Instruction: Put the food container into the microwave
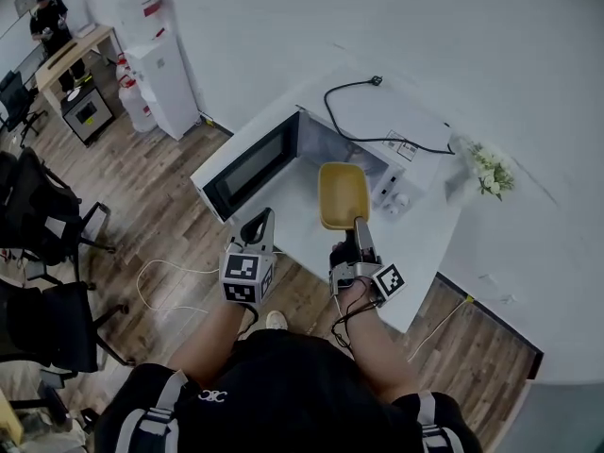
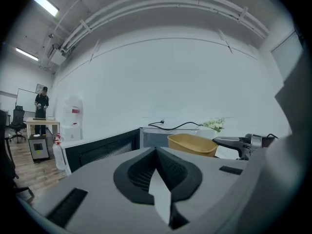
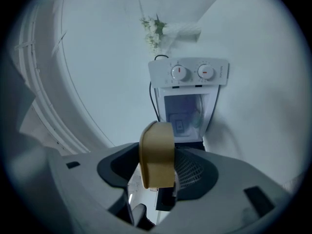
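Clamping the food container (image 1: pixel 343 194), right claw (image 1: pixel 358 226) faces microwave (image 1: pixel 247 162); label (image 1: pixel 402 146) seemingly illegible

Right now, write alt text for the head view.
The right tool holds a yellow food container by its near rim, before the open microwave on a white table. The left tool hangs shut and empty near its door.

Between the right gripper (image 3: pixel 161 174)'s jaws we only get the food container (image 3: pixel 157 152) edge-on, so its inside is hidden. It also blocks the lower part of the microwave (image 3: pixel 189 84) cavity straight ahead. The dial (image 3: pixel 179 72) markings are too small for us to read. Way off the left gripper (image 2: pixel 156 172)'s left side, the person (image 2: pixel 41 101) by the desk (image 2: pixel 41 123) is too tiny to tell much.
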`<state>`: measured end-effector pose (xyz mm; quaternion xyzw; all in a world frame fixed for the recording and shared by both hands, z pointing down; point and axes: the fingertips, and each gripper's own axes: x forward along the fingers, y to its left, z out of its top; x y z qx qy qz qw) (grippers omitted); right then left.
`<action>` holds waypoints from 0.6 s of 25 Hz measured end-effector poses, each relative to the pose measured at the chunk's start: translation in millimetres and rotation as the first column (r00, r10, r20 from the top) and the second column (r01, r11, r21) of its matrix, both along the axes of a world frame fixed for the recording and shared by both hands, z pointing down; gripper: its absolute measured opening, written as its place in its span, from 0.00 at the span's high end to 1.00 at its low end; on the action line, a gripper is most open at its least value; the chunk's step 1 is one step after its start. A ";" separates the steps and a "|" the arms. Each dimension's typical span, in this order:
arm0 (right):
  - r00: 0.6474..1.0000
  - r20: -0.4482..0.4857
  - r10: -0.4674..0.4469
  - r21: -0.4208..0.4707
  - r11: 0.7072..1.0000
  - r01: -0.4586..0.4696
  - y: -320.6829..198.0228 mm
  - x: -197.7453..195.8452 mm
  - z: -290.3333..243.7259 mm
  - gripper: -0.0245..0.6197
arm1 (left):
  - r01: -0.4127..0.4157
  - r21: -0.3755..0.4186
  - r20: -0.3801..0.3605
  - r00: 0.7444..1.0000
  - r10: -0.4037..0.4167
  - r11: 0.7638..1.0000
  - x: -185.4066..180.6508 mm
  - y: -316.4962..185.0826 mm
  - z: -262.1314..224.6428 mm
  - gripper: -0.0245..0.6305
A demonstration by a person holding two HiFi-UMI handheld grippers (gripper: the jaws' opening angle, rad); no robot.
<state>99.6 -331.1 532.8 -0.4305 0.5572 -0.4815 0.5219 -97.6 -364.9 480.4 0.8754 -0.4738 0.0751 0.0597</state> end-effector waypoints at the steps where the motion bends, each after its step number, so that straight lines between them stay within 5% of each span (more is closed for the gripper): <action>1: 1.000 -0.016 0.003 -0.002 1.000 -0.003 -7.9 -1.3 2.6 0.60 | -0.009 -0.001 0.003 1.000 0.009 1.000 -0.4 -8.4 2.3 0.94; 5: 0.999 -0.029 0.029 -0.010 1.000 -0.029 -32.3 -0.1 14.6 0.60 | -0.045 0.012 0.041 0.998 0.045 0.999 2.9 -35.4 8.8 0.94; 15: 0.996 0.022 0.091 -0.057 0.994 -0.089 -106.6 21.0 47.5 0.60 | -0.032 -0.068 0.002 0.999 0.033 0.997 -0.6 -78.2 31.5 0.94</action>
